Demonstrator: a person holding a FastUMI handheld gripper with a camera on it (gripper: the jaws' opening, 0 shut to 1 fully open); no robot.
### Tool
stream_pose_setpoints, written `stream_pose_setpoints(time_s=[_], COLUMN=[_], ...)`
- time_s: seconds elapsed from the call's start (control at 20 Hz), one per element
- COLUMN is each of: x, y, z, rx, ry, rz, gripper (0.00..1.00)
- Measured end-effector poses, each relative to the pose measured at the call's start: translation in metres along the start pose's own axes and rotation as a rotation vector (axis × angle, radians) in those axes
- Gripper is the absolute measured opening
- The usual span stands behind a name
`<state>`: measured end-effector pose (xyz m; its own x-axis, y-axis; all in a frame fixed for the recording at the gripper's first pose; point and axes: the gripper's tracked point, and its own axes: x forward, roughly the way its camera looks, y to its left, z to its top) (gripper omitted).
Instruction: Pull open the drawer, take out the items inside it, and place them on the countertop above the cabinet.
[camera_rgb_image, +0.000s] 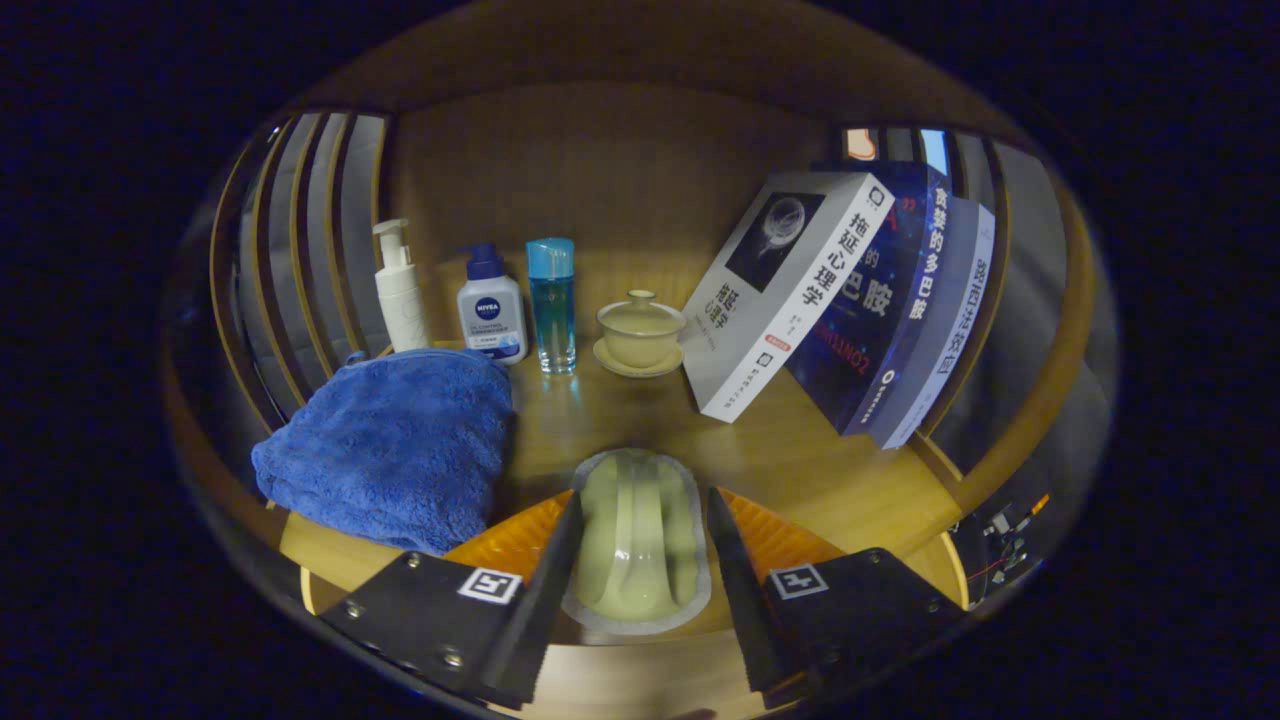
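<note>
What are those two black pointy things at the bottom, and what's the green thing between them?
Those are the two fingers of a gripper, a pinching tool a person carries. The camera rides on it, so you look along the fingers. They press on a pale green packet, holding it over a wooden countertop. On the countertop sit a blue towel, a pump bottle, a tube, a blue bottle, a lidded cup and leaning books.

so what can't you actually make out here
- Pale green item between the tongs: the fingers cover its sides, so actual contact is unclear; what it is, too.
- Orange object: mostly behind the fingers.
- Rear books: overlapped by the front book.
- White pump bottle: base behind the blue towel.
</note>
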<state>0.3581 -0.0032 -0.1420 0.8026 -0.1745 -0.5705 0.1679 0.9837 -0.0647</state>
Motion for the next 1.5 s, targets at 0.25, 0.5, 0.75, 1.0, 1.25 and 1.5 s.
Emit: stream_pose_setpoints(time_s=[0.25,0.5,0.75,1.0,1.25,1.5], x=[-0.030,-0.084,-0.143,-0.181,-0.216,-0.240], y=[-0.004,-0.018,-0.035,-0.048,-0.053,-0.057], z=[0.022,0.044,0.041,0.007,-0.019,-0.057], rx=[0.037,0.075,0.095,0.104,0.122,0.144], ry=[-0.118,-0.279,-0.418,-0.449,-0.492,-0.517], rz=[0.007,-0.001,-0.035,-0.073,-0.086,-0.098], gripper=[0.87,0.89,0.89,0.89,0.89,0.89])
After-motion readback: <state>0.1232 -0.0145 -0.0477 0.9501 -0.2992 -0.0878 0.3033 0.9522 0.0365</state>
